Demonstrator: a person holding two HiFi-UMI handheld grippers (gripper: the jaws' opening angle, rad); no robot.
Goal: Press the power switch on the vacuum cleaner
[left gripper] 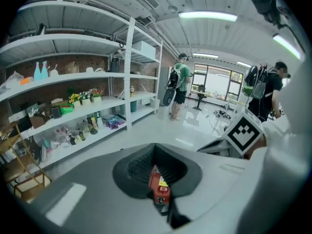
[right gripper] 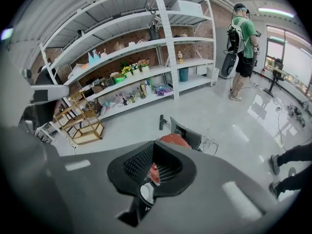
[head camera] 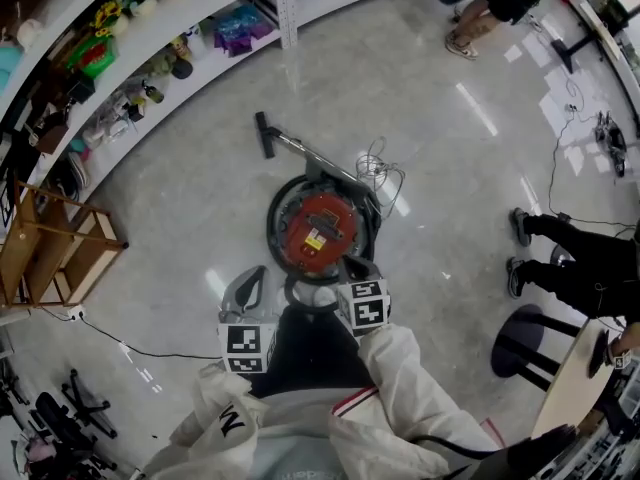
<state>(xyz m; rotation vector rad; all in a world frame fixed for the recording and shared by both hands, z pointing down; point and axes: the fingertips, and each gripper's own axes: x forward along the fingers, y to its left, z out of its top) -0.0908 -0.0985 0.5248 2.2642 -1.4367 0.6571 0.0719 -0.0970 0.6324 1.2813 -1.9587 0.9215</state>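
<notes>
The round red vacuum cleaner (head camera: 318,230) sits on the floor right in front of me, ringed by its black hose. Its metal wand (head camera: 300,151) runs away to a black floor head (head camera: 264,133). I cannot make out the power switch. My left gripper (head camera: 250,276) hangs shut, just left of the vacuum's near edge. My right gripper (head camera: 352,267) is shut over the near right rim. In the left gripper view a red piece of the vacuum (left gripper: 158,186) shows through the hole between the closed jaws (left gripper: 156,150). In the right gripper view the vacuum (right gripper: 174,140) lies just beyond the closed jaws (right gripper: 155,147).
White shelves (head camera: 120,58) full of small goods curve along the left. A wooden rack (head camera: 55,248) stands at the left edge and a thin cable (head camera: 130,348) trails over the floor. A person's legs (head camera: 560,263), a black stool (head camera: 522,343) and a table edge (head camera: 570,383) are at the right.
</notes>
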